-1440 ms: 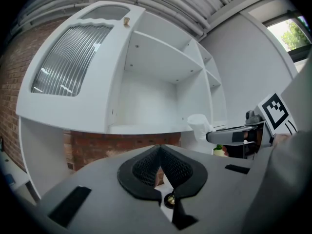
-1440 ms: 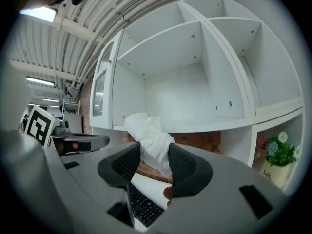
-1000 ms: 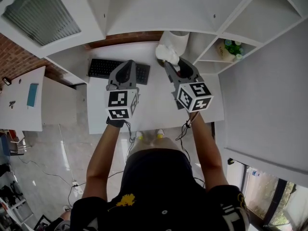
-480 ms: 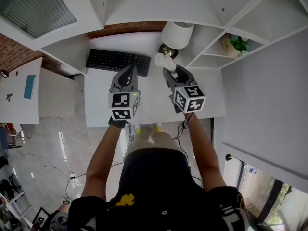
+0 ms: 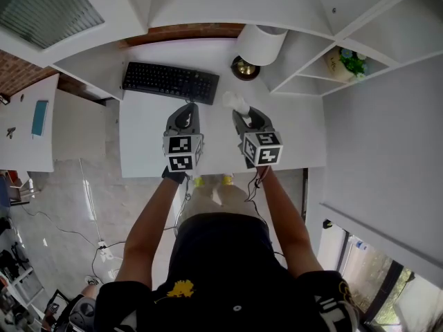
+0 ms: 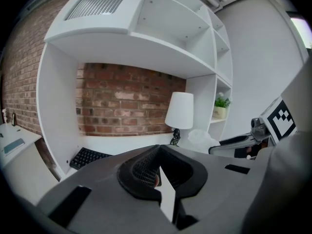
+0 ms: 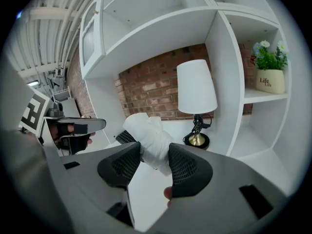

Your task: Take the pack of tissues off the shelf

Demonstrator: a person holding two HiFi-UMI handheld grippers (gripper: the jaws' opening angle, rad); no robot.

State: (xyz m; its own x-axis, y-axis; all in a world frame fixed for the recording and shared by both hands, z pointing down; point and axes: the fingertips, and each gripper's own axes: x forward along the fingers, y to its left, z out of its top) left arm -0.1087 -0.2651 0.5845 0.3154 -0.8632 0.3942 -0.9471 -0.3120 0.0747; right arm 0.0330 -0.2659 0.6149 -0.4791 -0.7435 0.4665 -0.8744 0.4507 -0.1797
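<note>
Overhead, head view: a white bench (image 5: 145, 140) is recorded beneath white shelving, with a black keyboard (image 5: 170, 83) at its rear and a white-shaded lamp (image 5: 261, 43) to the right of that. A potted plant (image 5: 351, 61) is housed in a shelf compartment on the right. The left gripper (image 5: 187, 109) and the right gripper (image 5: 241, 113) are held side by side over the bench. The pack of tissues (image 5: 235, 102) is listed at the tip of the right gripper, off the shelf and above the bench, just in front of the lamp's base.

Left gripper view: the jaws are seen brought together at their tips, with nothing between them. The keyboard, the lamp and the plant are shown beyond.

Right gripper view: the jaws are set partly apart and pressed on both sides of the crumpled white pack, which is carried clear of the bench. The left gripper is noted at the left edge.
</note>
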